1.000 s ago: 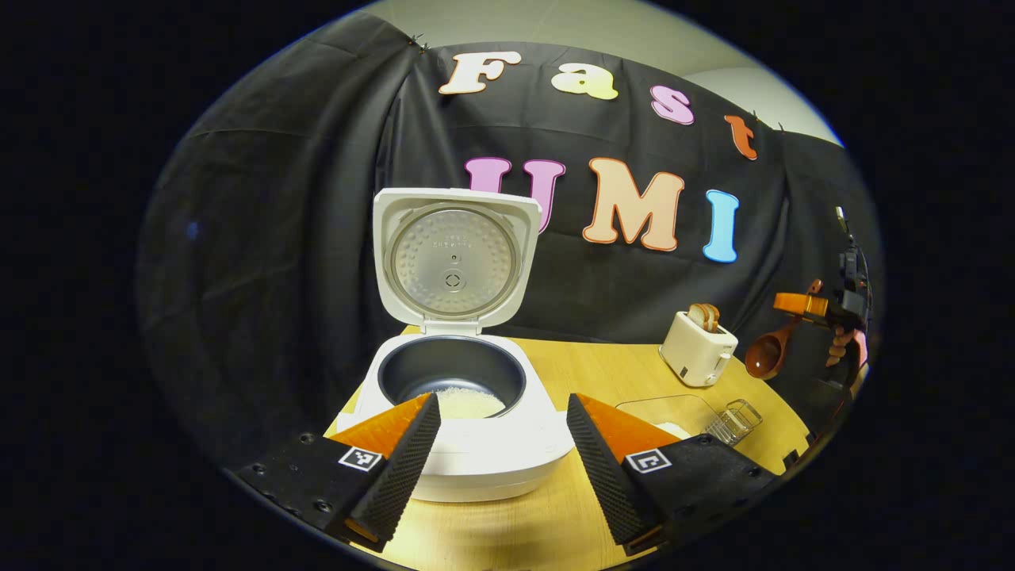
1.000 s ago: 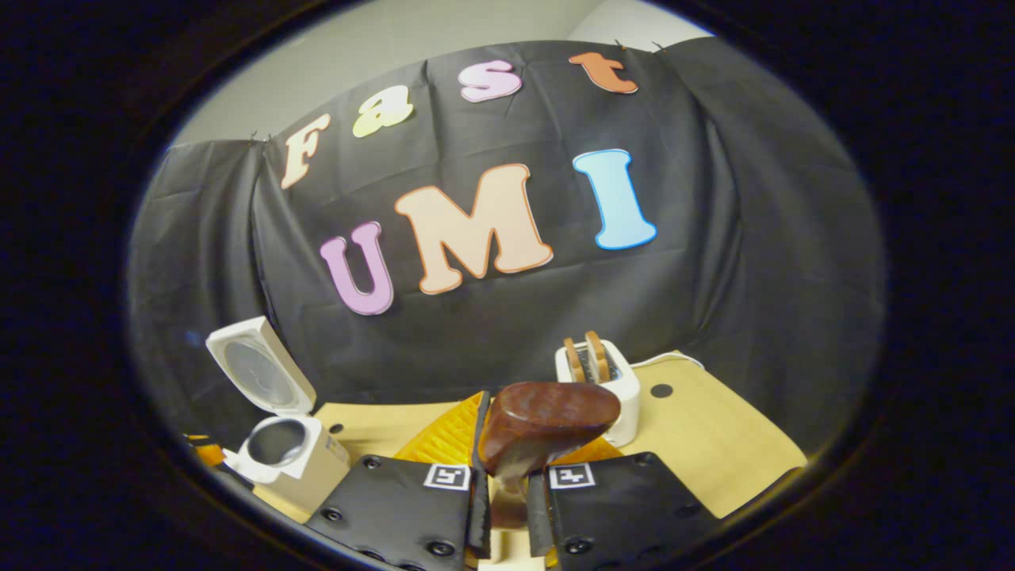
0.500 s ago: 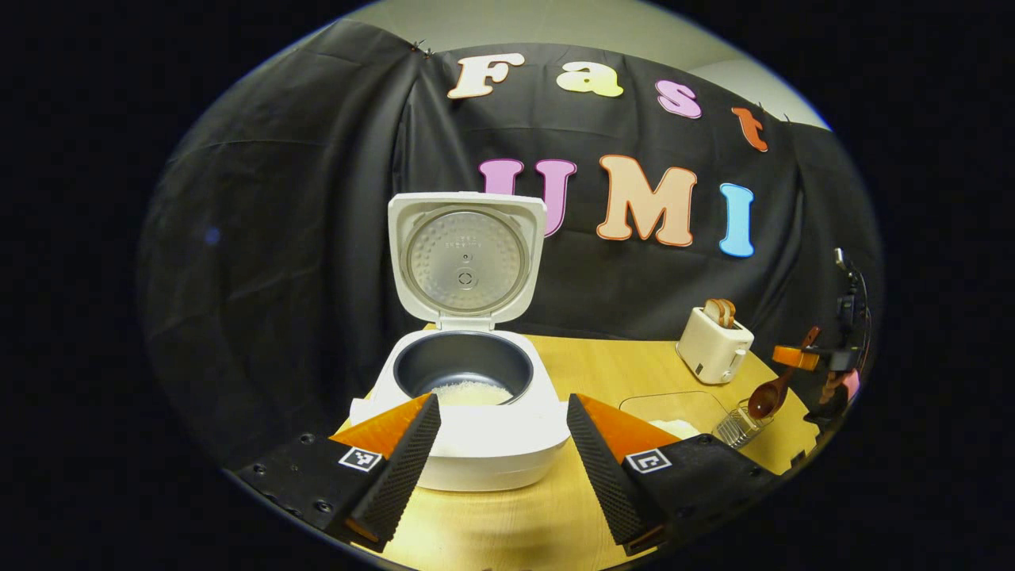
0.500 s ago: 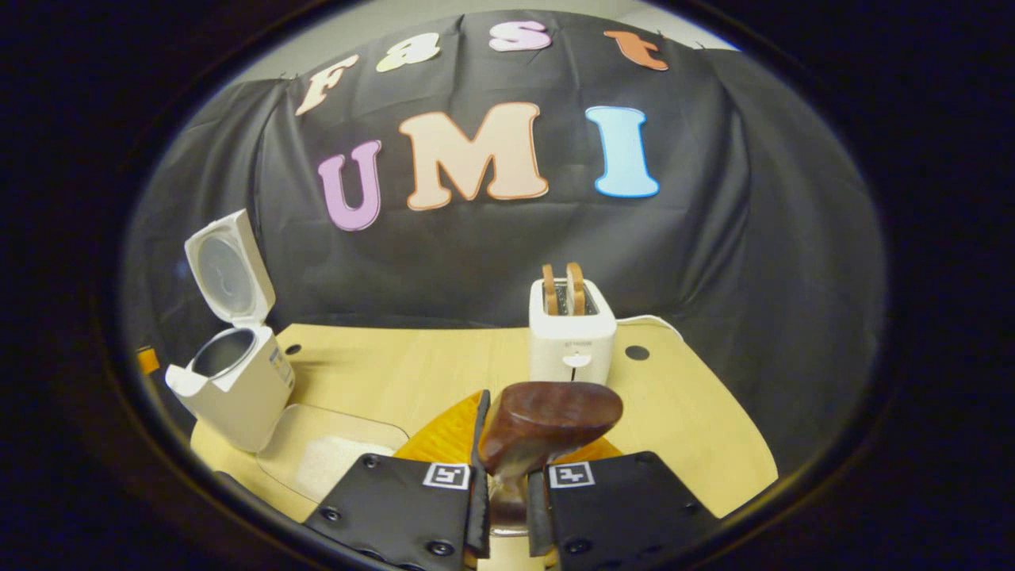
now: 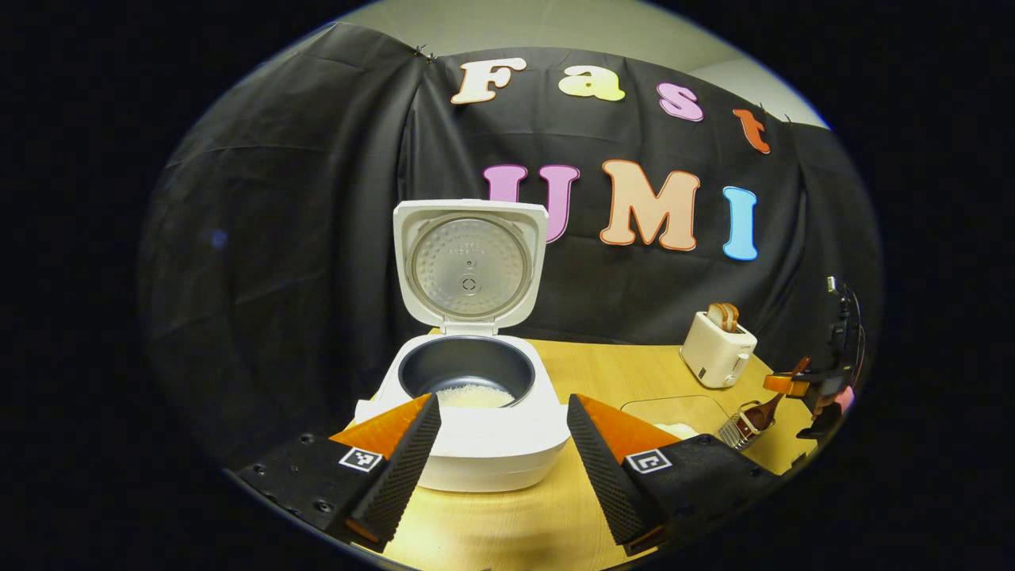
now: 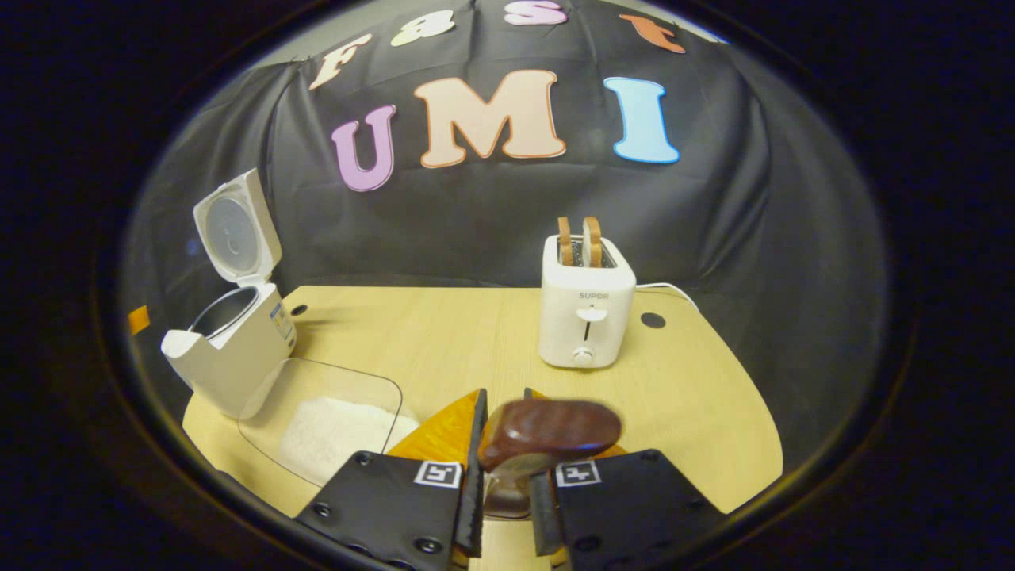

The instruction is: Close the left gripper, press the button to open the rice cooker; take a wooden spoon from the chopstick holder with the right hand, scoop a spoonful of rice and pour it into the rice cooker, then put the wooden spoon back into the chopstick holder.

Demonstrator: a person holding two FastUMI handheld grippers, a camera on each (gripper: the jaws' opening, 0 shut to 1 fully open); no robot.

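The white rice cooker stands open with its lid upright and a little rice in the dark pot. My left gripper hangs open just in front of it, holding nothing. At the far right my right gripper is shut on the wooden spoon, whose bowl sits down in the wire chopstick holder. In the right gripper view the spoon's handle end sticks up between the fingers of the right gripper. The rice cooker stands far to its left.
A clear tray of rice lies between the cooker and the right gripper; its rim also appears beside the holder. A white toaster with two bread slices stands at the back, with its cord and a table hole beside it.
My right gripper has come down with the spoon, and the spoon's bowl has dropped from mid-air into the chopstick holder. The left gripper has barely shifted and stays open.
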